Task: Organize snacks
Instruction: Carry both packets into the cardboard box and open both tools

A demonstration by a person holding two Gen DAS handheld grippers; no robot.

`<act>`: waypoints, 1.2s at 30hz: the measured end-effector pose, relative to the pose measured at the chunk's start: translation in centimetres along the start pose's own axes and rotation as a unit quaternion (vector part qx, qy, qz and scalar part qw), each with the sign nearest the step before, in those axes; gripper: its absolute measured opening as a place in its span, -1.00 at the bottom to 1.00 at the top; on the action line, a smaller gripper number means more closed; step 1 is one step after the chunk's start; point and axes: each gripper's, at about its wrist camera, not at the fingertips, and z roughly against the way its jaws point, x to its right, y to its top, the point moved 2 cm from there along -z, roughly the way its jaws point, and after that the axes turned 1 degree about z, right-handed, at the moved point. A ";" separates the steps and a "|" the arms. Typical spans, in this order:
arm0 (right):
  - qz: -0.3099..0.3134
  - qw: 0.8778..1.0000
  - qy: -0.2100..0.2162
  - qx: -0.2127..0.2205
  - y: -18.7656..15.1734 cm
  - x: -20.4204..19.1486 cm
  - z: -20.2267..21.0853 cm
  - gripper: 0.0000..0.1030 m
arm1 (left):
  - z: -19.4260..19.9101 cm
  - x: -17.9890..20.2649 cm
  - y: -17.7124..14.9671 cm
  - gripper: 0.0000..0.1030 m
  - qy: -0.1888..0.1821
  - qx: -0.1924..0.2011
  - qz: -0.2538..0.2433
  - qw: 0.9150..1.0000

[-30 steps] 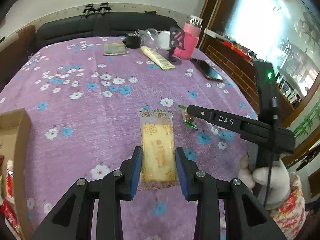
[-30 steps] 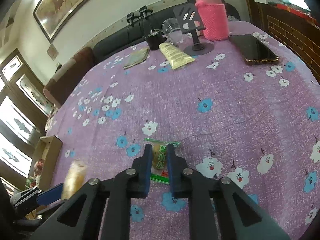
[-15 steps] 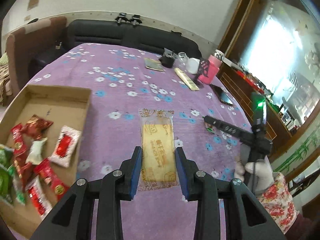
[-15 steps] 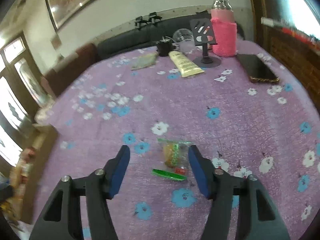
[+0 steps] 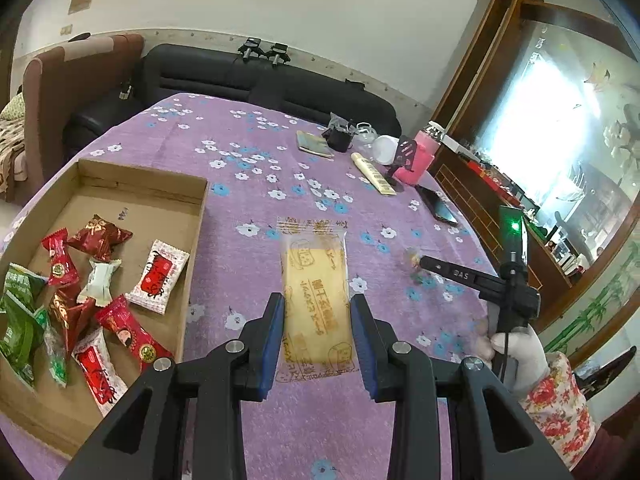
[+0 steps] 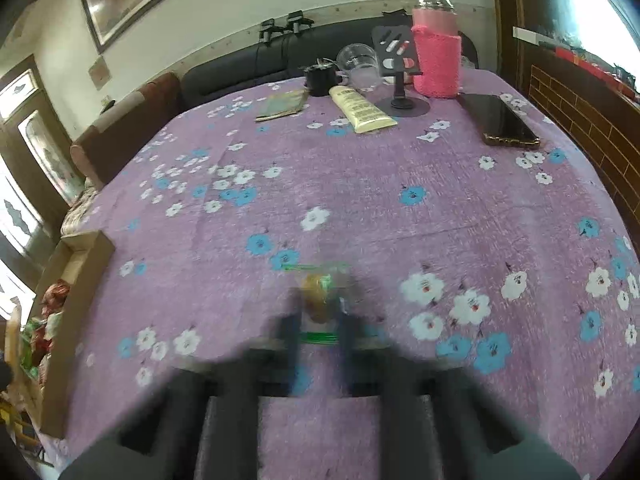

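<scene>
My left gripper is shut on a clear packet with a yellow cake, held above the purple flowered cloth just right of a cardboard box. Several red, white and green wrapped snacks lie in that box. My right gripper is motion-blurred, its jaws closing on a small green-edged candy that sits on the cloth between the pads. In the left wrist view the right gripper reaches in from the right, held by a gloved hand.
At the table's far side stand a pink-sleeved bottle, a phone stand, a clear cup, a cream tube, a flat packet and a dark phone. A black sofa lies beyond. The box corner shows at left.
My left gripper carried the cake packet left until the box with snacks came into view beside it. The right gripper opened wide over the candy, then came together on it again.
</scene>
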 end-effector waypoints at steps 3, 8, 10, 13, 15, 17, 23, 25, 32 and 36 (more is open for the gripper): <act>0.012 1.000 0.002 0.006 -0.4 -0.9 1.1 -1.00 | 0.2 0.0 -0.3 -0.32 -0.005 0.001 0.002 1.000; 0.016 1.000 0.001 0.017 -0.6 -1.3 2.0 -0.85 | 0.4 0.0 -0.6 -0.32 -0.012 0.001 0.003 1.000; 0.015 1.000 -0.015 0.007 -0.6 -1.2 1.3 -0.09 | 0.2 0.2 -0.7 -0.32 -0.016 -0.002 0.002 1.000; 0.026 0.999 -0.034 -0.001 -0.5 -1.7 -0.4 -0.05 | -0.1 0.5 -1.1 -0.32 -0.020 -0.007 0.000 1.000; 0.035 0.998 -0.044 -0.013 -0.4 -2.0 -1.8 -0.06 | -0.5 0.8 -1.2 -0.32 -0.021 -0.011 -0.002 1.000; 0.045 0.997 -0.063 -0.022 -0.3 -2.1 -3.1 -0.19 | -0.5 0.9 -1.3 -0.32 -0.021 -0.013 -0.004 1.000; 0.036 0.998 -0.036 -0.029 -0.7 -1.8 -2.2 -0.30 | -0.6 0.9 -1.1 -0.32 -0.020 -0.011 -0.004 1.000; 0.029 0.999 -0.023 -0.026 -1.1 -1.7 -1.3 -0.30 | -0.8 0.9 -1.2 -0.32 -0.021 -0.012 -0.003 1.000; 0.042 0.999 0.018 -0.003 -1.1 -4.4 2.5 -0.29 | -1.0 1.0 -1.4 -0.32 -0.024 -0.013 -0.003 1.000; 0.067 0.996 0.053 0.005 -1.2 -7.8 3.9 -0.29 | -0.4 0.6 -1.2 -0.32 -0.020 -0.004 0.000 1.000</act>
